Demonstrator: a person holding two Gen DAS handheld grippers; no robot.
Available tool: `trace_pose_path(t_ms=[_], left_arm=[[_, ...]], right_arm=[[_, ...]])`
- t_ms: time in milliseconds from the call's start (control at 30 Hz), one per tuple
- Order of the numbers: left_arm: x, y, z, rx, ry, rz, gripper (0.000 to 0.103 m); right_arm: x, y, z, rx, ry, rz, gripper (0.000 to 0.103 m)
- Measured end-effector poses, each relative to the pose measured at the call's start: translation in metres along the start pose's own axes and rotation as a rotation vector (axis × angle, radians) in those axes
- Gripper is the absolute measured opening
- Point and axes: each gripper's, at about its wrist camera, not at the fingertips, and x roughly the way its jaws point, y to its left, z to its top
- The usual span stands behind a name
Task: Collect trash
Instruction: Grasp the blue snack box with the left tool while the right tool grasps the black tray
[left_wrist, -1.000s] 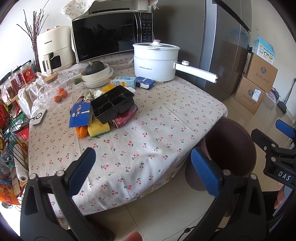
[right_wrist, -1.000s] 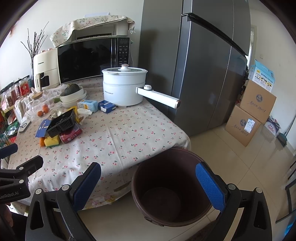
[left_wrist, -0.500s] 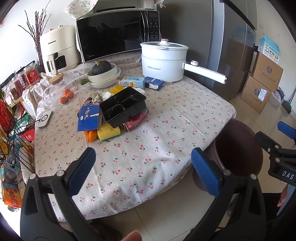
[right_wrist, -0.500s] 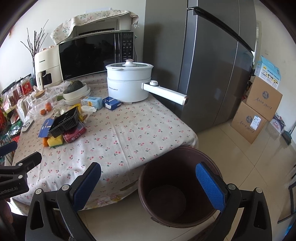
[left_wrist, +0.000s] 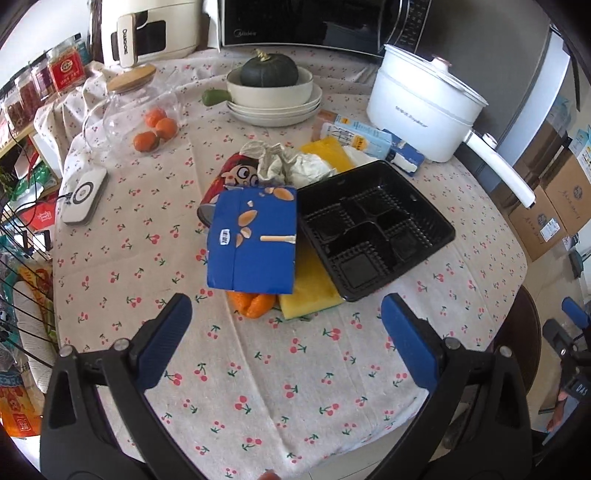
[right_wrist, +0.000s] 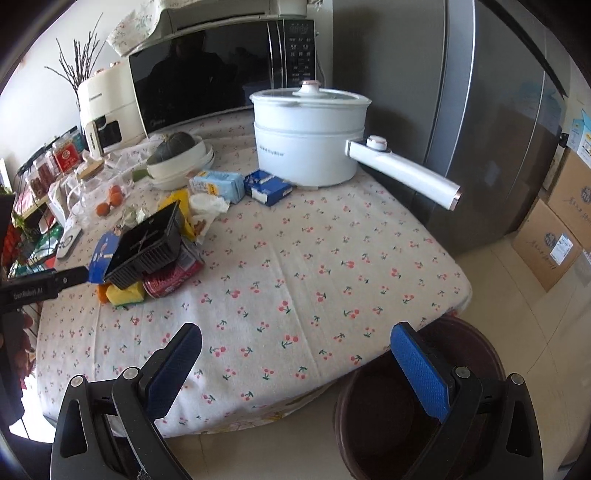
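The left gripper (left_wrist: 286, 328) hangs over the cherry-print tablecloth (left_wrist: 295, 387) with its jaws spread wide and nothing between them. Just beyond, at 12 o'clock, lies the trash pile: orange peel (left_wrist: 253, 304) and a yellow sponge (left_wrist: 308, 291) under a blue carton (left_wrist: 255, 240), with a black compartment tray (left_wrist: 373, 232) touching it at 2 o'clock. Behind them sit crumpled paper (left_wrist: 288, 166) and a red snack wrapper (left_wrist: 231, 175). Farther back stand a white electric pot (left_wrist: 421, 110) and a microwave (left_wrist: 314, 22).

The right gripper (right_wrist: 295, 365) is likewise wide open and empty, poised over the table edge; the brown trash bin (right_wrist: 380, 410) stands on the floor at its 5 o'clock.
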Motion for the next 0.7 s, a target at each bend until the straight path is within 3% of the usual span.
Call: trace_pose_path(t_ms=[100, 300, 433, 500, 633, 700], left_arm=[[0.019, 0.005, 0.006, -0.009, 0.019, 0.006, 0.102], [0.056, 0.022, 0.014, -0.058, 0.056, 0.036, 0.102], [0.069, 0.033, 0.017, -0.116, 0.066, 0.017, 0.1], [0.069, 0.033, 0.017, -0.132, 0.062, -0.01, 0.097], [0.062, 0.025, 0.018, -0.098, 0.044, -0.057, 0.076], [0.058, 0.024, 0.019, -0.084, 0.031, -0.077, 0.073]], right_arm=[[0.016, 0.007, 0.001, -0.006, 0.038, 0.025, 0.103], [0.026, 0.03, 0.018, -0.015, 0.021, 0.083, 0.103], [0.037, 0.048, 0.025, -0.027, 0.028, 0.132, 0.103], [0.044, 0.056, 0.028, -0.026, 0.037, 0.15, 0.103], [0.058, 0.067, 0.032, 0.0, 0.065, 0.191, 0.103], [0.062, 0.07, 0.033, 0.015, 0.072, 0.199, 0.103]])
